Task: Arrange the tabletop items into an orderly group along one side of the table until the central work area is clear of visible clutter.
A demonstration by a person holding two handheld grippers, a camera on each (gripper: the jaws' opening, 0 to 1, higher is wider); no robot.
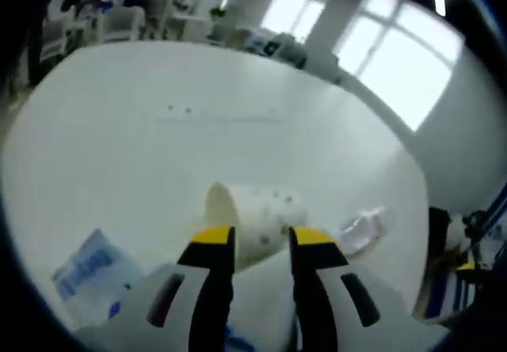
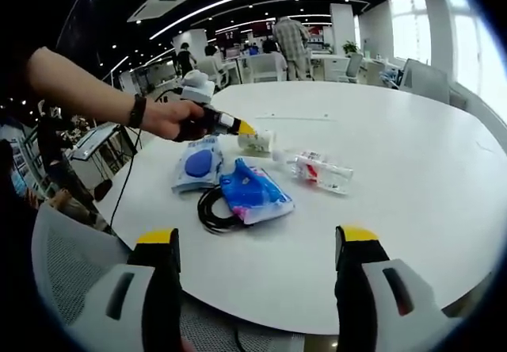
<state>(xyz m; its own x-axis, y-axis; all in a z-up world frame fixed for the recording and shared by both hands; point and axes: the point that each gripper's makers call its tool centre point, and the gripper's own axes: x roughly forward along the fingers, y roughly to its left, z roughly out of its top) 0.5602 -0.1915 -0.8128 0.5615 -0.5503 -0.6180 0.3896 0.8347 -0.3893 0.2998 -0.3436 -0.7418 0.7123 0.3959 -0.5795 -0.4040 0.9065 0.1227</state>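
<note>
- Stretching wide and bare beyond the clutter: a round white table [image 2: 412,162], its far half open, its near edge curving just ahead of the right gripper [image 2: 261,245].
- Hanging released over that near edge, yellow-tipped jaws spread far apart, well short of every item.
- Closing on a white paper cup [image 1: 253,217] lying on its side, mouth turned leftward in the left gripper view: the left gripper [image 1: 261,237], one yellow tip at each flank of the cup; full clench or mere touch impossible to tell from the blurred frame.
- Appearing in the right gripper view as a hand [image 2: 170,118] reaching in from the left, the same cup [image 2: 257,142] at the tool's yellow tip.
- Crowding the table's left side: a white pouch with a blue oval [image 2: 198,166], a blue and pink packet [image 2: 253,193] overlapping a coiled black cable [image 2: 210,213], and a clear plastic bottle [image 2: 321,170] lying flat just right of the cup.
- Showing beside the cup in the left gripper view: the bottle [image 1: 364,229] to the right, a blue-printed pouch [image 1: 87,273] to the lower left.
- Filling the background past the table: office chairs [image 2: 261,66] and people standing.
</note>
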